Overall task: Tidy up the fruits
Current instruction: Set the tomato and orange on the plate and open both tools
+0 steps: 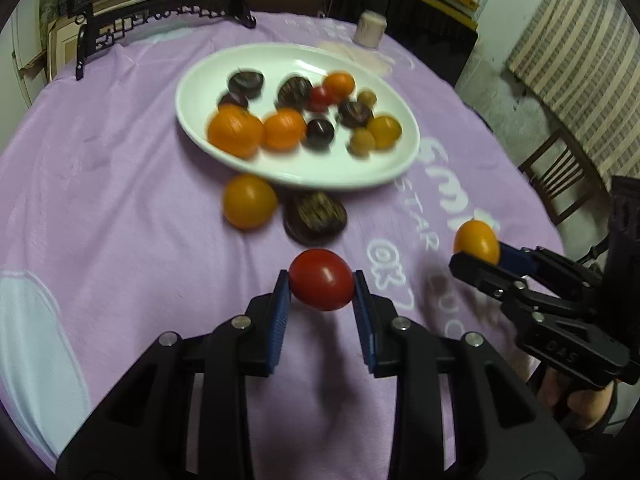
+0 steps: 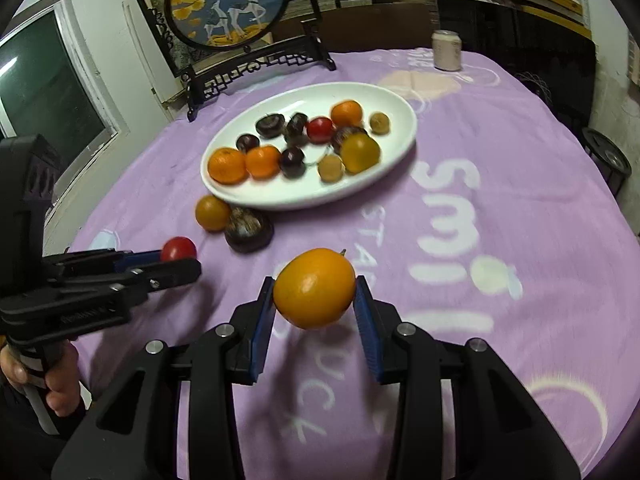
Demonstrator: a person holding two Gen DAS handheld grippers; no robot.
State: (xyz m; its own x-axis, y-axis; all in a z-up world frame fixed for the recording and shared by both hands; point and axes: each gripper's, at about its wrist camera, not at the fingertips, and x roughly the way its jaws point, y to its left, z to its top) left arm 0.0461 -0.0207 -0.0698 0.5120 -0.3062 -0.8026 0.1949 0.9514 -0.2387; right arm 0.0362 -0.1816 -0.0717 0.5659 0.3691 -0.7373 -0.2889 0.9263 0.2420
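My left gripper (image 1: 321,304) is shut on a red tomato (image 1: 321,279) and holds it above the purple cloth; it also shows in the right wrist view (image 2: 180,258). My right gripper (image 2: 315,300) is shut on an orange-yellow fruit (image 2: 314,288), also above the cloth, and shows in the left wrist view (image 1: 478,254). A white oval plate (image 1: 280,168) (image 2: 384,96) farther back holds several oranges, dark chestnuts, a red tomato and small yellow fruits. A yellow-orange fruit (image 1: 249,201) (image 2: 212,213) and a dark chestnut (image 1: 315,216) (image 2: 248,229) lie on the cloth just in front of the plate.
A purple cloth (image 2: 500,168) with white lettering covers the table. A black framed round screen (image 2: 228,4) stands at the far left edge. A pale can (image 2: 447,50) stands at the far edge. A wooden chair (image 1: 560,176) is right of the table.
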